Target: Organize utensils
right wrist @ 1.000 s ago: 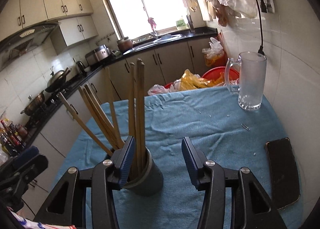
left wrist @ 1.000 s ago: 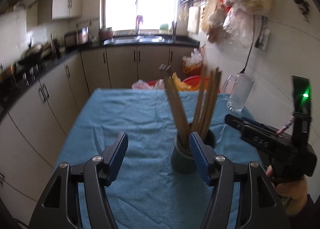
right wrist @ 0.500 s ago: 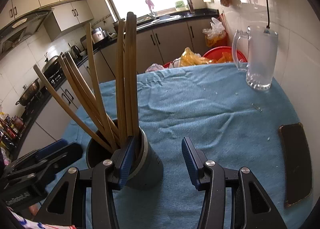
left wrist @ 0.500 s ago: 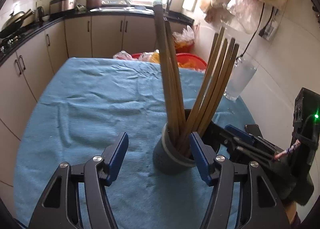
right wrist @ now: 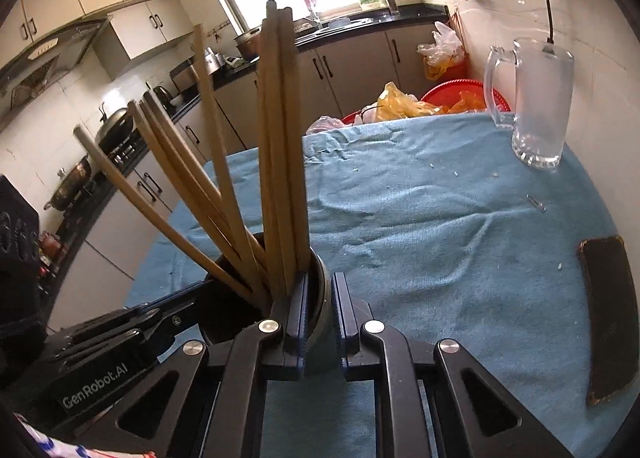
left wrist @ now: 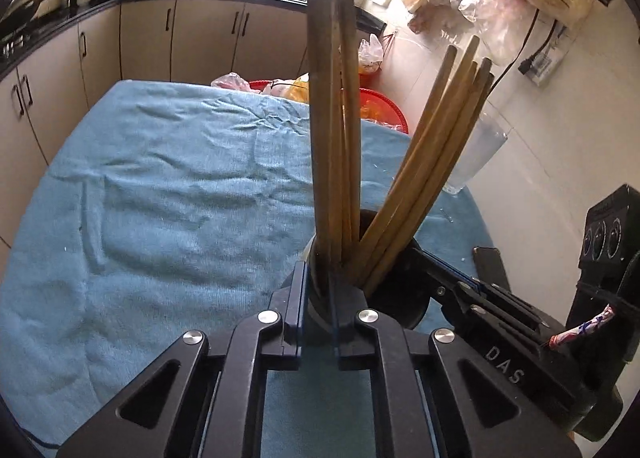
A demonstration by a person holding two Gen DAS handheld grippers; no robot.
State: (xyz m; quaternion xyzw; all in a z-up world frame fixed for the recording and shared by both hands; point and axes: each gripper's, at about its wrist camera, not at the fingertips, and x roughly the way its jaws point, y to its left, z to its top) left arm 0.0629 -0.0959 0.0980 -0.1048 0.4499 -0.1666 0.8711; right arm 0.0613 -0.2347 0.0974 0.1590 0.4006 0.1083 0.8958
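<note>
A dark round holder (left wrist: 394, 300) stands on the blue cloth with several long wooden chopsticks (left wrist: 434, 154) in it. It also shows in the right wrist view (right wrist: 320, 298), with its chopsticks (right wrist: 280, 146) fanned out. My left gripper (left wrist: 318, 318) is shut on the holder's near rim beside the upright chopsticks. My right gripper (right wrist: 320, 322) is shut on the rim from the opposite side. Each gripper shows in the other's view, the right gripper's body (left wrist: 500, 322) and the left gripper's body (right wrist: 120, 338).
A blue cloth (left wrist: 160, 198) covers the table. A glass mug (right wrist: 534, 106) stands at the far right by the tiled wall. A dark phone (right wrist: 610, 314) lies near the right edge. A red basin (left wrist: 380, 106) with bags sits beyond the far edge.
Both grippers moved in on the holder and closed on its rim from opposite sides; they were open half a second ago.
</note>
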